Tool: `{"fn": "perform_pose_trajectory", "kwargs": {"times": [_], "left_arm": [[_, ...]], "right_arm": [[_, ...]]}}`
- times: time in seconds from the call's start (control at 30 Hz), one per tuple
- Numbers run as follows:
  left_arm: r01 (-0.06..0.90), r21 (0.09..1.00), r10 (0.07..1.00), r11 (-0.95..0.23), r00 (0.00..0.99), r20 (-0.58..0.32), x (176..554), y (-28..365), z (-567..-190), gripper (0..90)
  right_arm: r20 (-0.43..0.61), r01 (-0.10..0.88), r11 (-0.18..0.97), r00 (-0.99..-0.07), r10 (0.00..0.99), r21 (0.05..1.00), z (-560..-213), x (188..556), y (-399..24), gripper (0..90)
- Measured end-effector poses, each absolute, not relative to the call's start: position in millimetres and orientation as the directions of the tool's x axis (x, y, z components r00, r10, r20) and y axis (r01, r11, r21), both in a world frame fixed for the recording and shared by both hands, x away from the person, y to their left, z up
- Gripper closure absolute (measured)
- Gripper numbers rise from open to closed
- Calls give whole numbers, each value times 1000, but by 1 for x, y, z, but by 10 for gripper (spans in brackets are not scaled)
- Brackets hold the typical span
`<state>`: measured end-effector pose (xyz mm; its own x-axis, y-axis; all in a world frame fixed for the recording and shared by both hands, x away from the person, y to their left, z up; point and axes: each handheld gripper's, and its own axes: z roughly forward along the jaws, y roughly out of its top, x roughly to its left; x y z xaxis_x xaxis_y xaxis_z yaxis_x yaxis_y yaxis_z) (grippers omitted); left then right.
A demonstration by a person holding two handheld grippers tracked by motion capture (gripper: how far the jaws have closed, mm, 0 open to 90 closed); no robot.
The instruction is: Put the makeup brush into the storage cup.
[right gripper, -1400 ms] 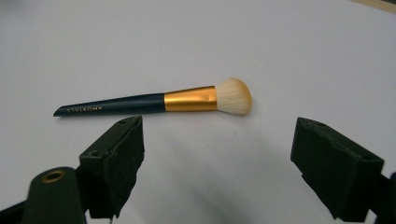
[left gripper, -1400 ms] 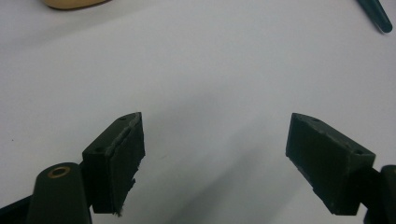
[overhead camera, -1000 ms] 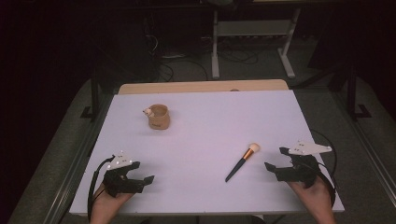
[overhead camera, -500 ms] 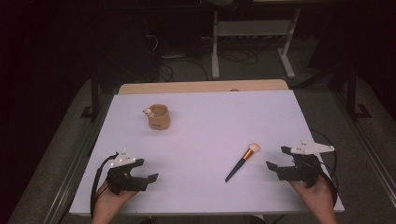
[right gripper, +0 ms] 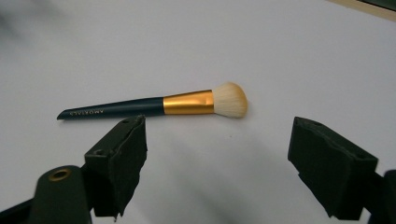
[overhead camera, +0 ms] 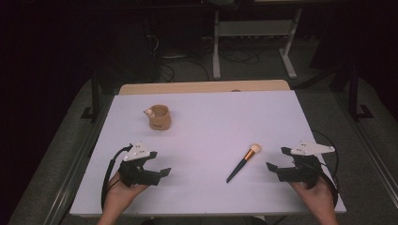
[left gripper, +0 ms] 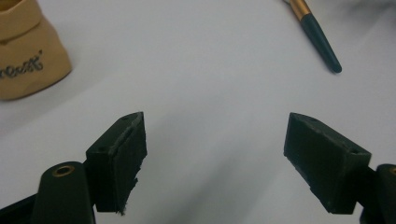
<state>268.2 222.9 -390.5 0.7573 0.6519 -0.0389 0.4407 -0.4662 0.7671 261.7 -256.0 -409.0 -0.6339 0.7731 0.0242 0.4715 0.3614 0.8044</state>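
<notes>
The right tool (overhead camera: 278,159) is held wide open and empty, low over the white tabletop (overhead camera: 211,122), with a makeup brush (right gripper: 159,106) lying flat just ahead of it. The left tool (overhead camera: 157,164), also spread open and empty, is seen well apart. The brush is judged light and rigid, its bristles soft; the dark tapered handle is best gripped. A tan cup (overhead camera: 159,116) stands farther off.

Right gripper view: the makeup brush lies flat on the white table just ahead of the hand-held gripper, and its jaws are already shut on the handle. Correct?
Not quite. The right gripper view shows the right hand-held gripper with its jaws wide open and nothing between them. The makeup brush does lie flat on the white table just ahead, untouched.
</notes>
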Motion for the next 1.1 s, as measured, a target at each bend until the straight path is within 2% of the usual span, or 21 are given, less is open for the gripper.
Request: {"fn": "perform_pose_trajectory", "kwargs": {"times": [0.83, 1.1], "left_arm": [[370, 718, 499, -589, 866, -37, 297, 121, -379, 279], [374, 695, 465, -614, 883, -64, 306, 92, -383, 285]], "right_arm": [[32, 488, 351, -618, 786, 799, -410, 264, -261, 186], [29, 488, 352, -616, 787, 799, -410, 264, -263, 187]]}}
